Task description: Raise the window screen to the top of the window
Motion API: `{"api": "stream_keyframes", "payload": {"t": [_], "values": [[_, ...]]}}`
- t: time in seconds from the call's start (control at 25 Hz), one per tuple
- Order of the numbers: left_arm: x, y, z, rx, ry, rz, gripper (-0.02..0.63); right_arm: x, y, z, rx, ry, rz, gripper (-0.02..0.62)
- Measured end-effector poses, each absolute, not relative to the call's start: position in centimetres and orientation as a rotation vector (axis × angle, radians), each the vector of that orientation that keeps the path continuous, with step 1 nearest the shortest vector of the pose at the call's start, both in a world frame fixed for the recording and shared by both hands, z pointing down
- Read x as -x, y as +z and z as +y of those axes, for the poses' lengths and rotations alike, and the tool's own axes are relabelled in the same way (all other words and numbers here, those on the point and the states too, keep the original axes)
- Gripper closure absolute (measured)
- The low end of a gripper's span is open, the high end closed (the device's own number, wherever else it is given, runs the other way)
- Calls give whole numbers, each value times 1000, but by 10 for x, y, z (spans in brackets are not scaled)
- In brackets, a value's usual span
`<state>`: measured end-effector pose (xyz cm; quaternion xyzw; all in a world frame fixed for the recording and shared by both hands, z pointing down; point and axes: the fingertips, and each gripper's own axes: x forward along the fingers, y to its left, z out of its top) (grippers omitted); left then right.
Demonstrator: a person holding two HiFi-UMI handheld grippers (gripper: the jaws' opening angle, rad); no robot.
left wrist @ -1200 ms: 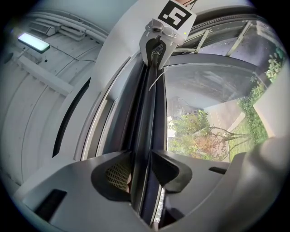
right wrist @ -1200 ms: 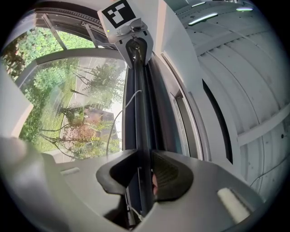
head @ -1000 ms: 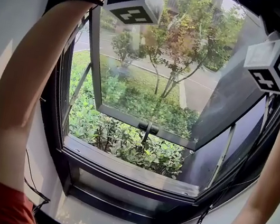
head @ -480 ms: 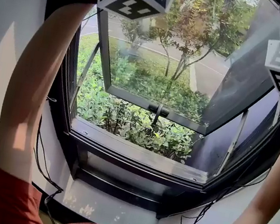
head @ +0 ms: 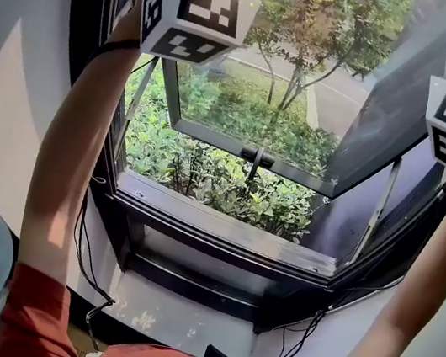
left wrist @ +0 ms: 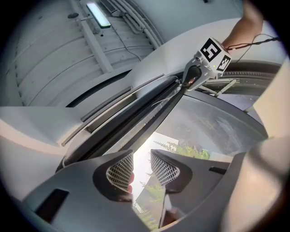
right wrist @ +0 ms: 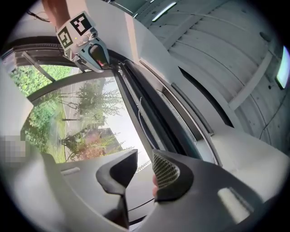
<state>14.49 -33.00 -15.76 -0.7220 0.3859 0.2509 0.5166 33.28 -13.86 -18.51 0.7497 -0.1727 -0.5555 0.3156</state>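
With the left hand-held gripper and the right hand-held gripper both moderately apart and empty, and the window screen seemingly drawn up along the top of the window, nothing holds it there, so an unlatched screen could slide back down.

indoor room: open window overlooking shrubs
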Motion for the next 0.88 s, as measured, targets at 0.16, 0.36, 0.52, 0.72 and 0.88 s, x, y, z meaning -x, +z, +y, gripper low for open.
{"api": "stream_keyframes", "payload": {"t": [0.16,0.36,0.52,0.72,0.88], "values": [[-145,-128,-324,1807,666,889,486,-338,-157,-134,-2071,-1459,-565,486],[-145,-83,-315,1900,693,858,486,-346,-105,-132,-2179,-1429,-686,486],[-137,-40,-309,1982,734,835,486,-342,-58,-134,-2222,-1413,-767,486],[-136,25,-310,2139,720,812,488,-327,1,-129,-2262,-1409,-880,486],[-136,81,-309,2212,618,795,487,-310,45,-119,-2315,-1410,-1016,486]]}}
